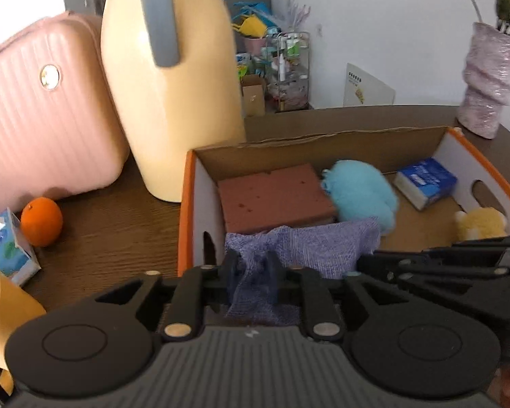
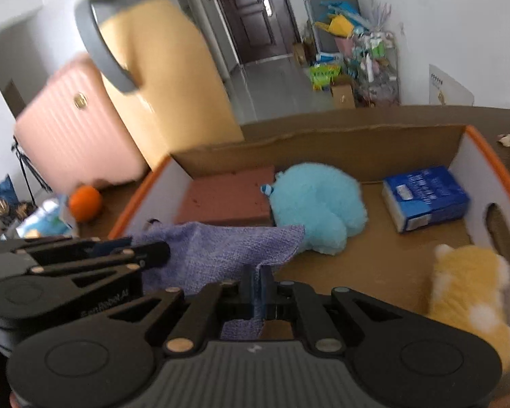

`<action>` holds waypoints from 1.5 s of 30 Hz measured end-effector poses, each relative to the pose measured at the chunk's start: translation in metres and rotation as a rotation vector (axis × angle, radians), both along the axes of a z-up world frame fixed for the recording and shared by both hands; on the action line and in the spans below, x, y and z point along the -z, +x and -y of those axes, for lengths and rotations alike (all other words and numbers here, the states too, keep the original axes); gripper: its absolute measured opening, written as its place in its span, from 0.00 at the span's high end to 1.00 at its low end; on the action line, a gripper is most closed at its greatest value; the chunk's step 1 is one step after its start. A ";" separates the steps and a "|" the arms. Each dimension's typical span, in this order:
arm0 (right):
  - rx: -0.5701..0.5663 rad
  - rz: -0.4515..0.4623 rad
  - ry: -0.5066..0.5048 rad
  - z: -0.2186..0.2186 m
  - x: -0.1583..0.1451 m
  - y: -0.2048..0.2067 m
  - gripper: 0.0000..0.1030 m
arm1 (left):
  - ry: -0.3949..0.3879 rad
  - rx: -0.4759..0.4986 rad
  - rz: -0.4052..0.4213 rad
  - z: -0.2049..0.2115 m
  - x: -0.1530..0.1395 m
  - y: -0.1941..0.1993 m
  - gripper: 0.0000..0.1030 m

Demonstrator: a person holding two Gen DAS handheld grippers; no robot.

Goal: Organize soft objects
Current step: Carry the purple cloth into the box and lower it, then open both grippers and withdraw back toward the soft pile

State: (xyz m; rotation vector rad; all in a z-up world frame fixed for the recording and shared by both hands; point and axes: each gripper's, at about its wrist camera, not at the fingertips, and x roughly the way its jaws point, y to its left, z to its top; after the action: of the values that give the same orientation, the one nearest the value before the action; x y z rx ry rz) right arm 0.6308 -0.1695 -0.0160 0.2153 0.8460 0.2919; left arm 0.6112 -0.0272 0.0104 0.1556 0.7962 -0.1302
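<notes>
From the left wrist camera I see my left tongs (image 1: 251,267) at the near wall of the cardboard box (image 1: 200,183), with the purple cloth (image 1: 309,244) bunched between the two fingers. They stand a little apart, and I cannot tell whether the pads press on the cloth or only flank it. The cloth spreads ahead of the tongs into the box, over the near edge of the brown sponge block (image 1: 275,197). Further ahead and to the right lies the blue plush toy (image 1: 360,193), beyond it the blue tissue pack (image 1: 425,183), and to the right the yellow plush toy (image 1: 479,224). Left of the tongs, outside the box on the counter (image 1: 119,238), sits an orange (image 1: 41,221). The right tongs come in from the right edge.

From the right wrist camera my right tongs (image 2: 260,280) are clenched on a fold of the same purple cloth (image 2: 221,251), which runs left toward the left tongs (image 2: 153,251). The blue plush toy (image 2: 318,204) lies just ahead, the tissue pack (image 2: 425,197) ahead and right, the yellow plush toy (image 2: 465,292) close on the right.
</notes>
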 end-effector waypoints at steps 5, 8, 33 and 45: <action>0.006 0.017 0.049 0.005 0.008 0.001 0.75 | -0.075 0.013 0.015 -0.011 0.005 -0.001 0.57; 0.013 0.053 0.034 0.012 -0.004 -0.006 0.68 | -0.084 0.019 0.041 -0.020 -0.001 -0.008 0.55; 0.020 0.432 -0.074 0.103 -0.033 -0.330 0.19 | -0.178 -0.049 0.464 -0.046 -0.059 -0.309 0.19; -0.032 0.486 -0.094 0.092 -0.030 -0.366 0.16 | -0.202 -0.132 0.405 -0.040 -0.031 -0.338 0.17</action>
State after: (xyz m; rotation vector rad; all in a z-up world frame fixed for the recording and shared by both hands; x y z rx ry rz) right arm 0.2652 -0.2619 0.0140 0.0374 0.3804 0.3170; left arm 0.2734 0.0131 0.0411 -0.0620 0.3845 -0.0505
